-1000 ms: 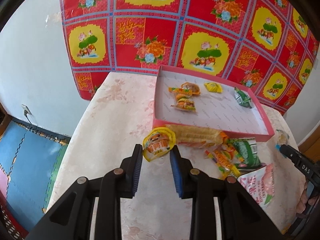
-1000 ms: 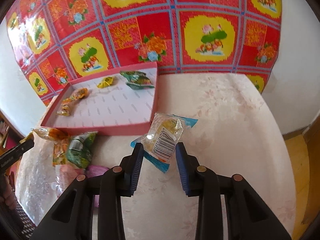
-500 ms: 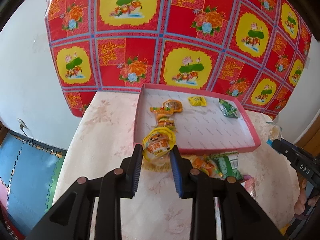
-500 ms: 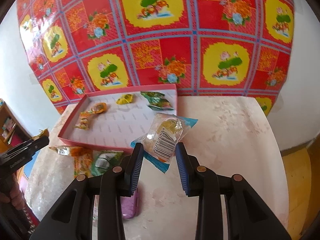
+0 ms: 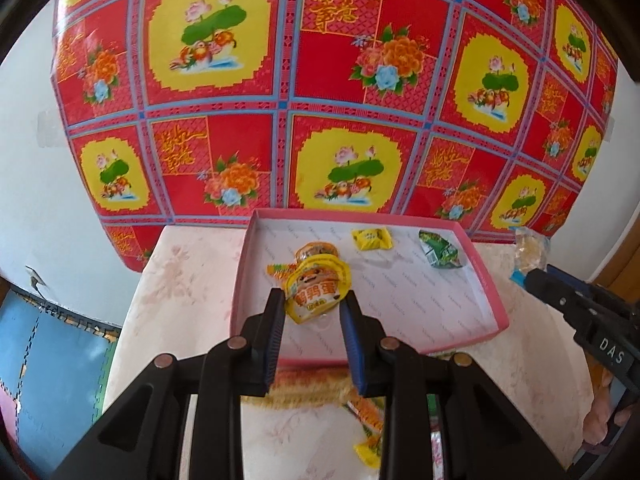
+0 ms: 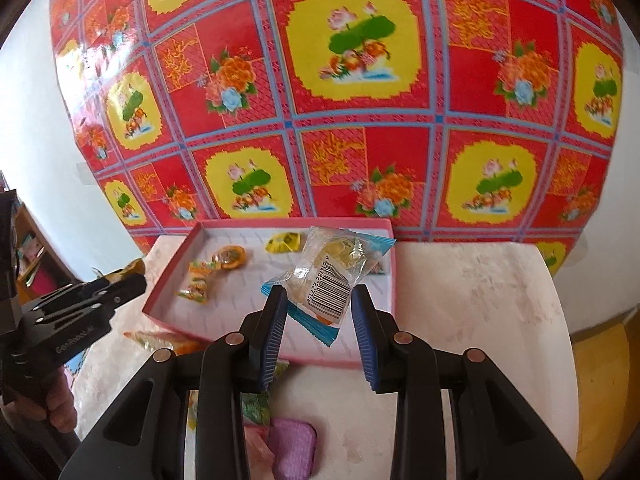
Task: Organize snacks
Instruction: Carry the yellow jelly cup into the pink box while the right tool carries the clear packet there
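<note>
Left wrist view first: the left gripper (image 5: 312, 306) hangs over the near-left part of the pink tray (image 5: 486, 280), jaws pinching a yellow snack pack (image 5: 318, 292) by its lower edge. The pack stands roughly upright, printed face toward the camera, its long axis running up and slightly left. This view alone shows the green packet (image 5: 440, 254) lying flat at the tray's far right, and the long orange-yellow wrapper (image 5: 304, 390) on the desk (image 5: 180, 280) just outside the tray's near wall. Off to the right, the right gripper (image 5: 536, 278) comes in from the side carrying its own load.

Over to the right wrist view: the right gripper (image 6: 318, 312) has its jaws closed partway on a clear packet (image 6: 334, 276) with a barcode, gripping the lower end. The packet tilts, long axis rising up and to the right, blue crimped ends at top right and bottom, hovering above the tray's (image 6: 176, 284) near-right area. That packet hides the green one here. Only this view shows the purple pouch (image 6: 292, 446) on the desk close under the gripper, and the left gripper (image 6: 120, 286) from the side at the tray's left edge, a yellow scrap poking past its tip.

Both views catch the small yellow candy (image 5: 372, 238) near the tray's far wall and the orange packets (image 6: 218, 266) resting on the tray's left side.
</note>
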Demonstrator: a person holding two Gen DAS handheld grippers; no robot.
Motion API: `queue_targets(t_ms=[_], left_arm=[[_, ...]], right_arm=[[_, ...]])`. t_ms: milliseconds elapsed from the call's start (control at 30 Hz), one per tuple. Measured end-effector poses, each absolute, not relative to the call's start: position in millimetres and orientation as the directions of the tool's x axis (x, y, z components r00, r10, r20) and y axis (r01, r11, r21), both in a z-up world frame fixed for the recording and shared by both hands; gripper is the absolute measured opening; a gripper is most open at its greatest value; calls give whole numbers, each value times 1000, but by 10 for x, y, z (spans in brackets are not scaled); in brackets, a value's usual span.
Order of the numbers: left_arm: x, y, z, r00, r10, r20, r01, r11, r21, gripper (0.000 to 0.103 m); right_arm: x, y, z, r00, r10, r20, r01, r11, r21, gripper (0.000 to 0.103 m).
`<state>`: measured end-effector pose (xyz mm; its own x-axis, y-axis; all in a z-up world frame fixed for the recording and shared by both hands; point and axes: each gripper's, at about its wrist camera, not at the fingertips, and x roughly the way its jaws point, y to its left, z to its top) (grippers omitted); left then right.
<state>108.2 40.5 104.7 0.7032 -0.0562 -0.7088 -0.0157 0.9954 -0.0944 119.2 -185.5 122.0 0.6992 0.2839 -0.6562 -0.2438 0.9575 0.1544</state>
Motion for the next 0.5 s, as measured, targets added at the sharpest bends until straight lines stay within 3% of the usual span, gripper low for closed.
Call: queue_targets(t_ms=[500], left_arm=[[1601,210,932,705,-76,-705,20,996,-87,29]], right_arm=[[1606,-1579,1182,693,330,-641,-318,938,139,34]])
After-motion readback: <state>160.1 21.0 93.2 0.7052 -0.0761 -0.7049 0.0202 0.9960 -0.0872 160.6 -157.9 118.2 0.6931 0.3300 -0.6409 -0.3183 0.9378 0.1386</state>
